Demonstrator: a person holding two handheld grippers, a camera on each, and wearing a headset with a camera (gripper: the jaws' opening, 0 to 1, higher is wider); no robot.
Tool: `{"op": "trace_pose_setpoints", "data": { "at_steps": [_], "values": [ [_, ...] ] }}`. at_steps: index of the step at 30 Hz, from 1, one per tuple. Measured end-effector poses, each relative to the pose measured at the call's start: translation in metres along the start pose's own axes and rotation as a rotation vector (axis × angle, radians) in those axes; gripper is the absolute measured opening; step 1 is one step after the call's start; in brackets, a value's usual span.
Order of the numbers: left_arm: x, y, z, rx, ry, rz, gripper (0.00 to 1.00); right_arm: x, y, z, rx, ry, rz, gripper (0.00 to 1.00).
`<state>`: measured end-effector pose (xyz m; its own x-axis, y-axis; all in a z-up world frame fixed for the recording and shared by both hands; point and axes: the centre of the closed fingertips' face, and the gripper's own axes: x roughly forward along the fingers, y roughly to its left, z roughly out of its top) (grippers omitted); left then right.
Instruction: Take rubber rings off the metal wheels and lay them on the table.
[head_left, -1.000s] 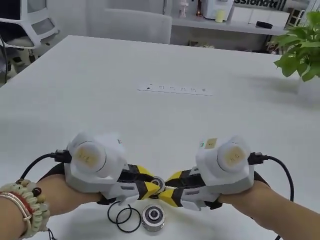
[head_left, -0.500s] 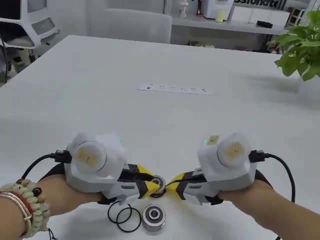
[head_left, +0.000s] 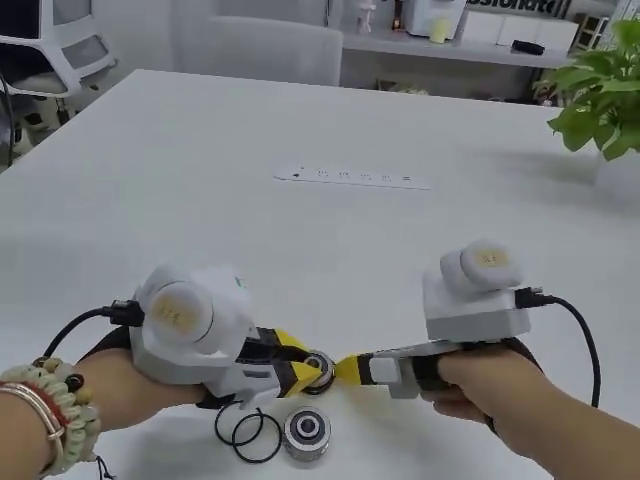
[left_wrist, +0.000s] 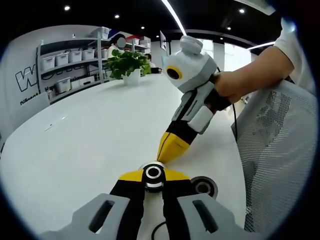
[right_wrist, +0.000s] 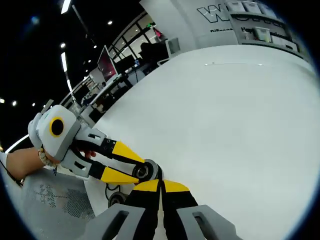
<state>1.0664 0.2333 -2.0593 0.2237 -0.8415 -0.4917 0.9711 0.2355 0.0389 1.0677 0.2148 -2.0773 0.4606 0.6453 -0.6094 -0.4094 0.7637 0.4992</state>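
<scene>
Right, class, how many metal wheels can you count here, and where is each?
2. One wheel is clamped in the left gripper, with the right gripper shut against it. The other lies on the table beside two loose rings. More may be hidden.

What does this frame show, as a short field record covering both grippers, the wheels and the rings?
left gripper: shut on held wheel
right gripper: fingers together, tips at the held wheel's rim; whether they pinch a ring cannot be told
second wheel: resting on the table, no gripper on it
rubber rings: two, overlapping, lying on the table beside the second wheel
</scene>
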Motion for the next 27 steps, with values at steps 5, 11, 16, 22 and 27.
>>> {"op": "trace_pose_setpoints", "data": {
  "at_steps": [5,11,16,22,27],
  "values": [
    [0.0,-0.001,0.0,0.004,-0.001,-0.003,0.07,-0.001,0.001,0.001,0.025,-0.001,-0.01,0.0],
    [0.001,-0.001,0.0,0.005,-0.001,-0.004,0.07,-0.002,0.001,0.0,-0.004,-0.006,-0.012,0.0],
    [0.001,-0.002,0.001,0.008,-0.003,-0.008,0.07,-0.002,0.002,0.001,-0.163,0.01,-0.053,0.0],
    [0.001,-0.002,0.001,0.01,-0.006,-0.005,0.07,-0.006,0.007,0.006,-0.169,-0.006,-0.031,0.0],
    [0.001,-0.002,0.001,0.015,-0.007,-0.006,0.07,-0.005,0.011,0.006,-0.182,0.001,-0.033,0.0]
  ]
}}
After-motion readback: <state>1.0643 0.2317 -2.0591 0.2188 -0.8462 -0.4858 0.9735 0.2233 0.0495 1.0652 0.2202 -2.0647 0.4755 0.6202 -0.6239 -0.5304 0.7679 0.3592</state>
